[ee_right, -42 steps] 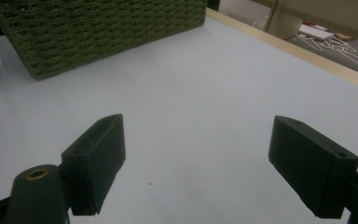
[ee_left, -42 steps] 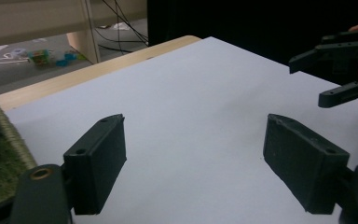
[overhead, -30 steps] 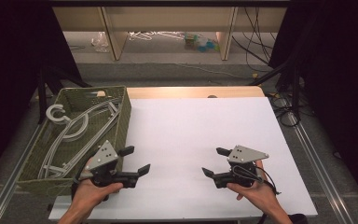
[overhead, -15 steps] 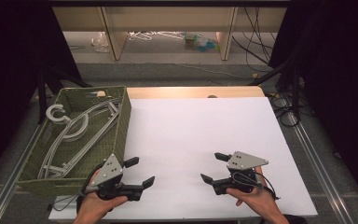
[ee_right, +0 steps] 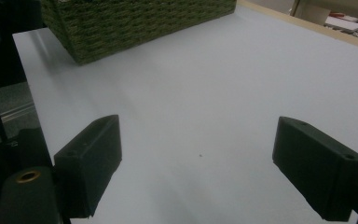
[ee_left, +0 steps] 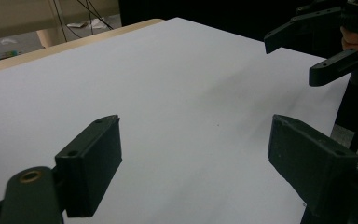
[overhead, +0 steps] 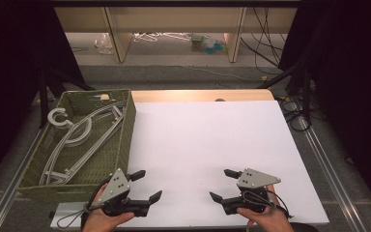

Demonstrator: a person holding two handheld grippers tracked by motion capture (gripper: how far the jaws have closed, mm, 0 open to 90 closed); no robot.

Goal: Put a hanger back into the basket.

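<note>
- Two tongs are hovering low over the near edge of the bench: the left tongs [overhead: 144, 185] and the right tongs [overhead: 223, 184], both with jaws standing wide apart and gripping nothing.
- In the left gripper view, the left tongs [ee_left: 193, 163] are looking across bare white sheet, with the right tongs [ee_left: 307, 51] showing farther off.
- In the right gripper view, the right tongs [ee_right: 196, 163] are facing the woven green basket [ee_right: 135, 23].
- The basket [overhead: 125, 140] is sitting at the bench's left side, just beside the left tongs, holding grey clothes hangers [overhead: 79, 137] lying tangled together.
- Likely risk: the hangers are interlocking, so lifting one may be dragging others out or tipping the basket; the left tongs may also be catching on the basket wall in reaching over it.
- Compared with a second ago, both tongs are sitting closer to the person, the left one having drawn back more and turned away from the basket's near corner; the basket and hangers are lying as before.
</note>
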